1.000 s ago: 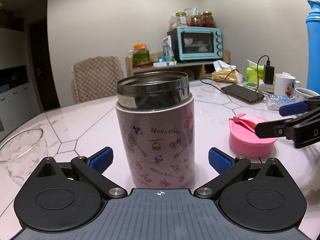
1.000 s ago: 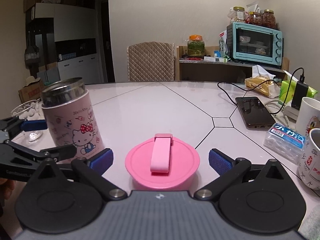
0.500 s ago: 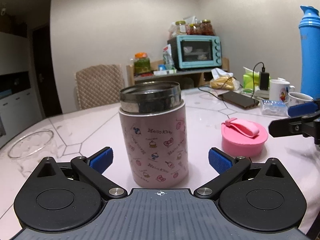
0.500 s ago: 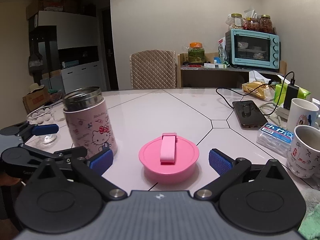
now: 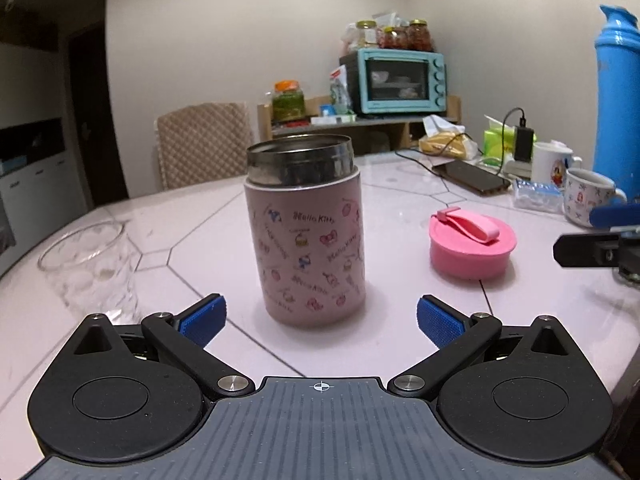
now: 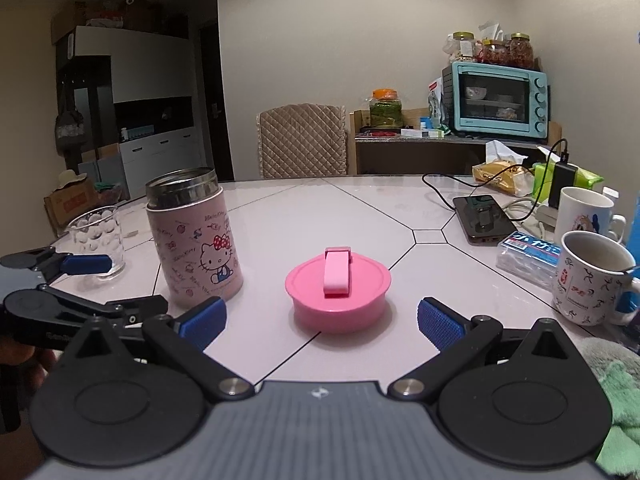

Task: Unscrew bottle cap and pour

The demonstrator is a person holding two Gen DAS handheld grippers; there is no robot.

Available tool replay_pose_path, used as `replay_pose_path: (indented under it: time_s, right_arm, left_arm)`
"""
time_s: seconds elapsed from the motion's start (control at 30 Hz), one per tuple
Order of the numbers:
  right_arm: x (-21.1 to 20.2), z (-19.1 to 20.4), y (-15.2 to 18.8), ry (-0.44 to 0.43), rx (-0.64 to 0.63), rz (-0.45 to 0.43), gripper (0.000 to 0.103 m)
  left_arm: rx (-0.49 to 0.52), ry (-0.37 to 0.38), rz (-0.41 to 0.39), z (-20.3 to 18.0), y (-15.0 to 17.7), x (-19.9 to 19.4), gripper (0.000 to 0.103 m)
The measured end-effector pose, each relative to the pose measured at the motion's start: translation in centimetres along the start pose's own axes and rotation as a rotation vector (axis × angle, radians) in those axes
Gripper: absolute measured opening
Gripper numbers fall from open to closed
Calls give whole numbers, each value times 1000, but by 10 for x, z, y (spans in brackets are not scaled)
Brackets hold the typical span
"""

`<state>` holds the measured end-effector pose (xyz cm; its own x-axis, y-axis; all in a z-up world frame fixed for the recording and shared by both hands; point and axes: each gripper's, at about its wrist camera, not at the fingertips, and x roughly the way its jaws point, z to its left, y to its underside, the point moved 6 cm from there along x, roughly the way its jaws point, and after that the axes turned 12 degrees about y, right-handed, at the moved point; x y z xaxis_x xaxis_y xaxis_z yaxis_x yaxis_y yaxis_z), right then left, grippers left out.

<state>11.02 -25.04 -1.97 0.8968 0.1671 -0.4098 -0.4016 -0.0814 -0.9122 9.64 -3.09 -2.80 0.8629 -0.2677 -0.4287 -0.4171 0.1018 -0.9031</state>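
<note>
On the pale surface (image 6: 320, 208) the pink flask (image 5: 306, 232) stands upright, its steel mouth uncovered; the pink cap (image 6: 338, 294) rests apart to its right, an empty-looking glass (image 5: 86, 264) to its left. Unscrewing looks settled. Both left tongs (image 5: 320, 316) and right tongs (image 6: 322, 318) gape, released. Whether pouring is due or finished, I cannot tell.

The right gripper (image 6: 322, 322) stands with its jaws spread wide, empty, just short of the pink cap (image 6: 338, 294) lying on the table (image 6: 360, 208); the uncapped pink bottle (image 6: 195, 238) stands upright to the left; the left gripper (image 6: 92, 280) hovers beside it, near a glass (image 6: 96, 240).
</note>
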Motion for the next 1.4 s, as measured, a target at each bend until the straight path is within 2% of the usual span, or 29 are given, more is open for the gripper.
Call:
replay_pose_path:
  time_s: [0.57,0.83,1.4]
  right_arm:
    - [-56,15,15,3,-18,-45,103]
    - [-65,23,18,11,-10,-50,103]
    - [-83,40,23,27,7,-61,103]
  left_arm:
    - [-7,-41,-56,-19,7,-60,103]
    - [-11,-52,-75,-21,10,-81,103]
    - [-13,-29,-82,-30,17,-96,103]
